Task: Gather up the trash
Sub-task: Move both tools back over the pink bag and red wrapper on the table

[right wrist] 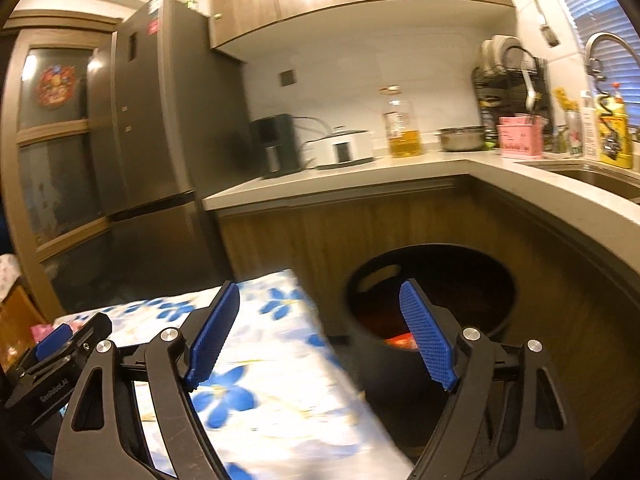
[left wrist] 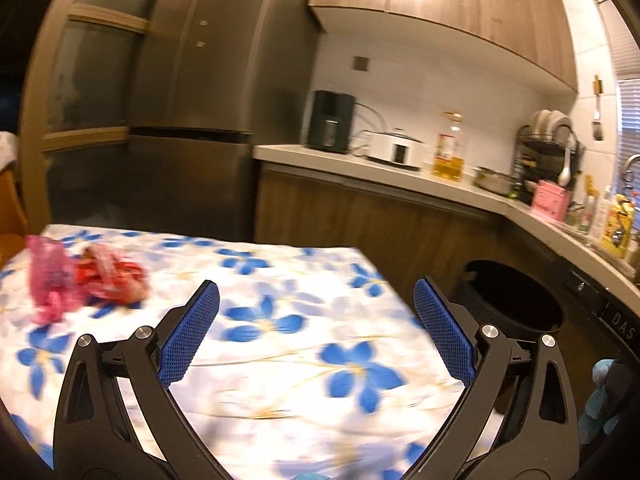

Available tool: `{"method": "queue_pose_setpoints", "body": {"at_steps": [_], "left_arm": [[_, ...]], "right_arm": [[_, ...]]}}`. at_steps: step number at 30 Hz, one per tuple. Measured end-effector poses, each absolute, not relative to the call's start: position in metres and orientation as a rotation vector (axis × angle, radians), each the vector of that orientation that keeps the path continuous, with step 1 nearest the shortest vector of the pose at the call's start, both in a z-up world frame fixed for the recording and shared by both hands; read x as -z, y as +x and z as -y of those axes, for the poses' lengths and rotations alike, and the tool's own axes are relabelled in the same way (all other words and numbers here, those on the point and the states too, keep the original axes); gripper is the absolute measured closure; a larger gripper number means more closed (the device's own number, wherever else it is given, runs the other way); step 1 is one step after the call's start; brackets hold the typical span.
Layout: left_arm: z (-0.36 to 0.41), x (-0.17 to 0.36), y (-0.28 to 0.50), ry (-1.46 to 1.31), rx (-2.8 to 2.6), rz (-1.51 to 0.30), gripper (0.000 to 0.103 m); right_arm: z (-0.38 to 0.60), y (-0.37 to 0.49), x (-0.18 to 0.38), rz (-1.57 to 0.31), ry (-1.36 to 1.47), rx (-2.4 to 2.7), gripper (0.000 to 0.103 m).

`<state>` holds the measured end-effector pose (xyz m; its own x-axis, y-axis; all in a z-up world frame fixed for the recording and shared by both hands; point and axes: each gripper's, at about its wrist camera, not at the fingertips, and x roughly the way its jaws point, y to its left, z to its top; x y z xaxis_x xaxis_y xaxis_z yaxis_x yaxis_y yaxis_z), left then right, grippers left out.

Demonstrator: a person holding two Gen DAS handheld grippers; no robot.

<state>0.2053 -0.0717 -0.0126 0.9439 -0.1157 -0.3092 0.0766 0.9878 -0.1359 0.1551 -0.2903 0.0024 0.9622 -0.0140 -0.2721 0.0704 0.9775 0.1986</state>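
Since the red and pink wrappers [left wrist: 86, 280] sit at about 10 o'clock on the floral tablecloth [left wrist: 280, 320], I'd swing the left gripper [left wrist: 316, 292] there and straddle the pile before closing. Both hover level with jaws spread, holding nothing; right gripper [right wrist: 320, 292] points toward the black bin [right wrist: 432, 280] at 1 o'clock (something red inside).
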Motion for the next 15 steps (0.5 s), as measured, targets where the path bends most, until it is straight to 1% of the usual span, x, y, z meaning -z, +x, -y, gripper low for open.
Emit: {"method": "queue_pose_setpoints", "body": {"at_steps": [15], "left_arm": [[-0.08, 0.02, 0.184, -0.113, -0.249, -0.291, 0.007]], "right_arm": [[0.142, 0.192, -0.003, -0.305, 0.147, -0.245, 0.023]]}}
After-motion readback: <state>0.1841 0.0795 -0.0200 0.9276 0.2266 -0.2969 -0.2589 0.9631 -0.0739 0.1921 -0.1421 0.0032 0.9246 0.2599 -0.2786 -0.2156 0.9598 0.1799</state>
